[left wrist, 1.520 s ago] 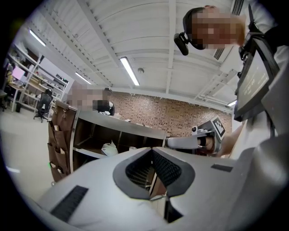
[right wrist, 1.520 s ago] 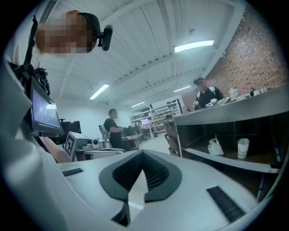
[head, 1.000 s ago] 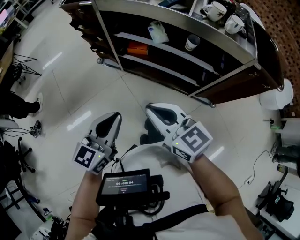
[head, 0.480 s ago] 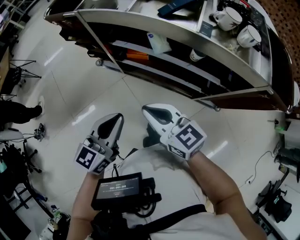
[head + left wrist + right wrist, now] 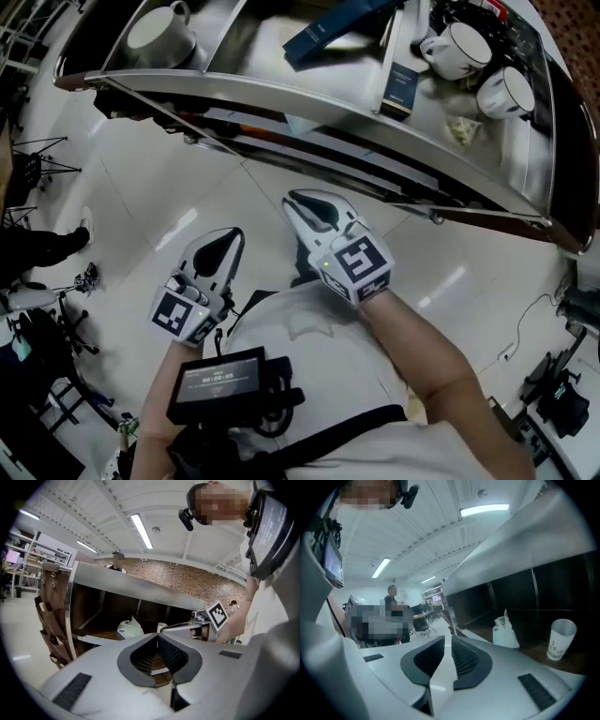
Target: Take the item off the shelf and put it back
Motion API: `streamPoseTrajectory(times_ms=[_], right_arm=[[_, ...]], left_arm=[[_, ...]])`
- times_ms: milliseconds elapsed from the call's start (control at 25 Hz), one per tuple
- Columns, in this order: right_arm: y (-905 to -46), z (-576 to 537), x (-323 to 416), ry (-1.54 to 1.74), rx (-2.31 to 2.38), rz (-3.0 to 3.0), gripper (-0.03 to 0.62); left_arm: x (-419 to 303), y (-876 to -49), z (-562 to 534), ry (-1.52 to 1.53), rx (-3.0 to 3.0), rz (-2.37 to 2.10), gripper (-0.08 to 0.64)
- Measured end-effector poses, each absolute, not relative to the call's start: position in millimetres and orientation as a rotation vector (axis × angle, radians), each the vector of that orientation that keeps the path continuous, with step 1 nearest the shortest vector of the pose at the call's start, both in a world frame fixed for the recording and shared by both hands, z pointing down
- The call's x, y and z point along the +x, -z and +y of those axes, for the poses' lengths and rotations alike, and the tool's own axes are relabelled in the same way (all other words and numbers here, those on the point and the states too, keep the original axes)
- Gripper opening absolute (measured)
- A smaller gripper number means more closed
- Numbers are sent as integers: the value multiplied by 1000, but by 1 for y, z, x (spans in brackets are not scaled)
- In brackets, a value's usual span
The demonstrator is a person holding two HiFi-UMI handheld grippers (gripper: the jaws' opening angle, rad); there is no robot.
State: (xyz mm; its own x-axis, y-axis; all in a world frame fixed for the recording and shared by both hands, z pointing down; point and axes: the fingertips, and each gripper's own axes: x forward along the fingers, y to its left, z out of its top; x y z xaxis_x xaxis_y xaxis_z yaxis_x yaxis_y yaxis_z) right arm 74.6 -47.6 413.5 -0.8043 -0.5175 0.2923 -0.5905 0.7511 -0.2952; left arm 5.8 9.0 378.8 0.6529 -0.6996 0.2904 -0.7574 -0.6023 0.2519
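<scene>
Your left tongs (image 5: 157, 637): closed tip to tip, empty; your right tongs (image 5: 448, 644): just now parting to a slit, empty, probably readied for the white bag (image 5: 505, 632), the likely item, lying inside the shelf (image 5: 520, 545) beside the paper cup (image 5: 560, 639).

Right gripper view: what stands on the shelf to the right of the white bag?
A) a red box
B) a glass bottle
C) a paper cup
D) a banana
C: a white paper cup stands upright on the shelf, apart from the white bag.
</scene>
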Motion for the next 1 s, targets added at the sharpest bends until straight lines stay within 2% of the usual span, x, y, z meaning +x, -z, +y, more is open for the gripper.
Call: streamPoseTrajectory(times_ms=[160, 320, 760, 840, 1000], right_arm=[[-434, -79, 90, -576, 986, -2688, 83], [-455, -109, 105, -560, 1101, -2586, 189], [-494, -185, 117, -593, 1328, -2426, 249], [-504, -199, 120, -623, 1372, -2385, 279], [-525, -222, 126, -646, 1417, -2297, 281]], left_arm=[[15, -388, -12, -258, 2518, -1130, 11], [21, -392, -22, -244, 2506, -1131, 11], [8, -402, -16, -224, 2463, -1145, 12], [1, -400, -12, -226, 2454, -1149, 11], [-21, -399, -9, -243, 2445, -1184, 12]])
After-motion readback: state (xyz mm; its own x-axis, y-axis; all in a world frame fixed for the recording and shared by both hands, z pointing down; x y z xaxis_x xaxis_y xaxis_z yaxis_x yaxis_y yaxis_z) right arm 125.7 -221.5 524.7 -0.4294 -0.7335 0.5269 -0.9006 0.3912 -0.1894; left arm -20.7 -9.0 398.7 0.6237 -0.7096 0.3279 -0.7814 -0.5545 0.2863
